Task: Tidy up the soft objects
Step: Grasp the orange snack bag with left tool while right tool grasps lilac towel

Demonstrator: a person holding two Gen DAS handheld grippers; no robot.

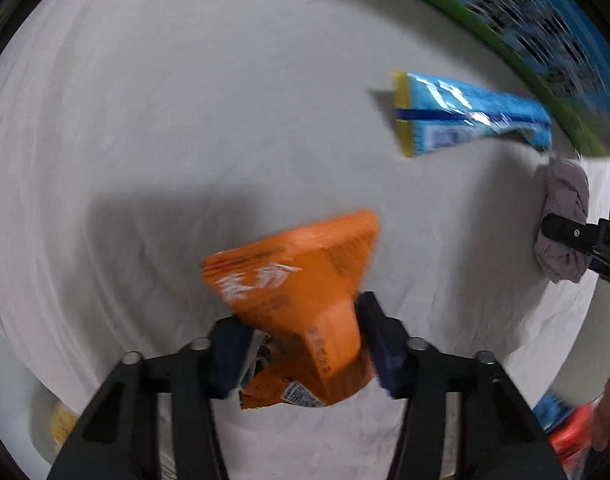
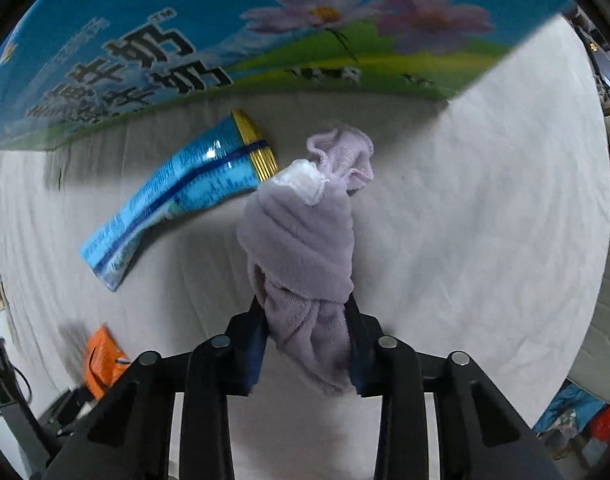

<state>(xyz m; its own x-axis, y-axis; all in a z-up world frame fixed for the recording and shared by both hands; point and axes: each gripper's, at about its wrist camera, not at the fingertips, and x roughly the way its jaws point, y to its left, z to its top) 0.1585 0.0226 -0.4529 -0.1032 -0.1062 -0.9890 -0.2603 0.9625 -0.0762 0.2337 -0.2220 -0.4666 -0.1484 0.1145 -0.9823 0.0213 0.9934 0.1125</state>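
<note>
Orange foil fills the middle of the left wrist view: a crumpled orange snack packet (image 1: 305,304) sits clamped between the two fingers of the left claw (image 1: 305,340), lifted above the white sheet (image 1: 185,100) that covers the desk, with its shadow falling on the cloth to the left. Further right in the same view a blue snack packet (image 1: 469,114) with a yellow end lies flat on the sheet, near the printed milk carton box (image 1: 545,40) along the far edge. At the right border, the lilac sock bundle (image 1: 565,220) shows beside a dark finger of the other tool.

In the right wrist view, the orange packet (image 2: 101,360) appears low at the left edge, blurred. The blue packet (image 2: 177,196) lies in front of the box (image 2: 225,40), well apart from the orange one. Centre frame, the right claw (image 2: 309,340) is closed on the lower end of the rolled lilac sock bundle (image 2: 301,240), which stands upward from the fingers above the sheet (image 2: 485,220).
</note>
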